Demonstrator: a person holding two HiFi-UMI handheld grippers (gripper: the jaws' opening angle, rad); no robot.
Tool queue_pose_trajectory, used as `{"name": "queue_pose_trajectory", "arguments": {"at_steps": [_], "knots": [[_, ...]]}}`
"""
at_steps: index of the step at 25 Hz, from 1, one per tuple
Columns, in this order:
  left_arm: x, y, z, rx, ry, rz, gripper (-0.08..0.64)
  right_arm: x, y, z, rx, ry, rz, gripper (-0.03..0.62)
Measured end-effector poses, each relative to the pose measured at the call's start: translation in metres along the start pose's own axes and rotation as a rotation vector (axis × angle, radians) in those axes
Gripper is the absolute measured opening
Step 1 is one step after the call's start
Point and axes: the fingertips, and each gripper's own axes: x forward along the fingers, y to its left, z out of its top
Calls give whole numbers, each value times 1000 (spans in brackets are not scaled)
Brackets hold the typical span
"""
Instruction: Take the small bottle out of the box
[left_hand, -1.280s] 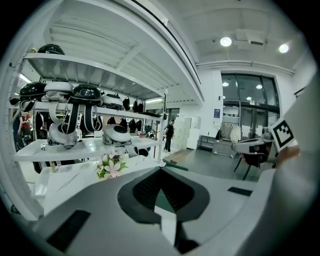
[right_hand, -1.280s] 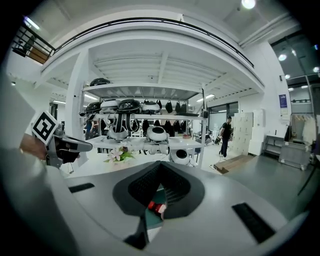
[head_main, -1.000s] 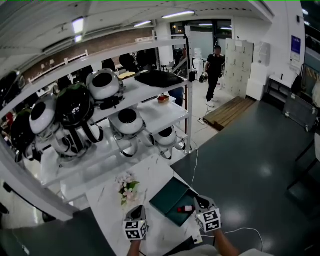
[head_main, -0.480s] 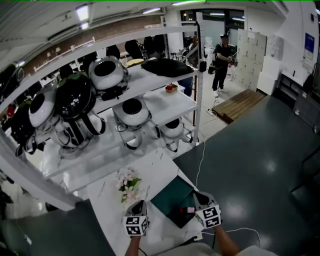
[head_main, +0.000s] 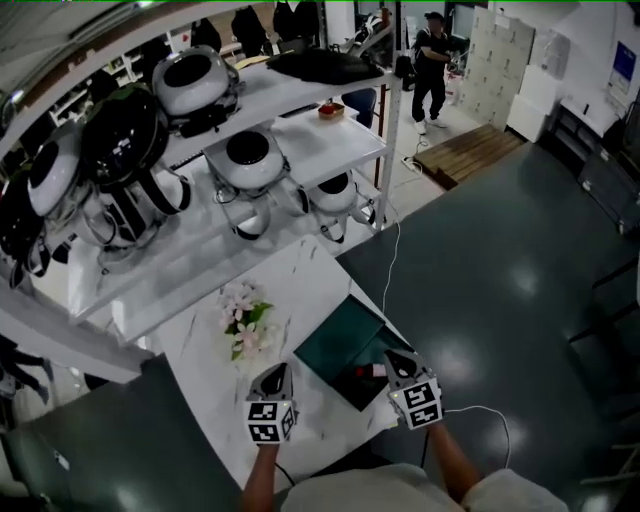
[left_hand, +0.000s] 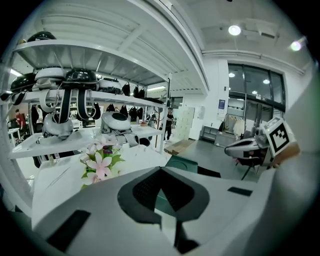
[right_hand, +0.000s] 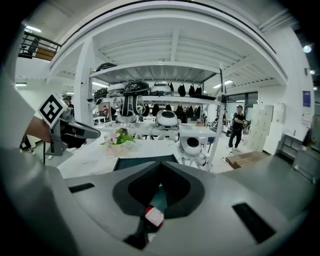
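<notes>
the small bottle (head_main: 371, 371) lies in the green box (head_main: 336, 340) on the bench (head_main: 300, 285), just under the right gripper (head_main: 392, 360). its fingers are together and empty, likely lining up a grab. the left gripper (head_main: 277, 375), fingers also together, hangs clear beside the box.

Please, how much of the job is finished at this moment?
Done: nothing yet; the small red-capped bottle lies inside the dark green open box. In hand: the right tool, jaws together and empty, hangs close beside the bottle. To do: open, grip the bottle, lift it out.
</notes>
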Motion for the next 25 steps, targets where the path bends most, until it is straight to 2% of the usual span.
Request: {"name": "queue_pose_trajectory", "arguments": {"at_steps": [6, 12, 16, 20, 25], "knots": [[4, -7, -29, -24, 32, -53, 18, -4, 16, -38, 5, 79, -22, 21], [2, -9, -49, -36, 58, -72, 18, -6, 28, -59, 8, 117, -26, 21], [2, -10, -65, -43, 83, -78, 18, -3, 31, -79, -30, 167, -10, 21], [2, -12, -77, -48, 102, -83, 18, 2, 40, -94, -175, 237, 40, 21], [6, -16, -79, -57, 100, -86, 18, 13, 51, -115, -519, 359, 145, 20]]}}
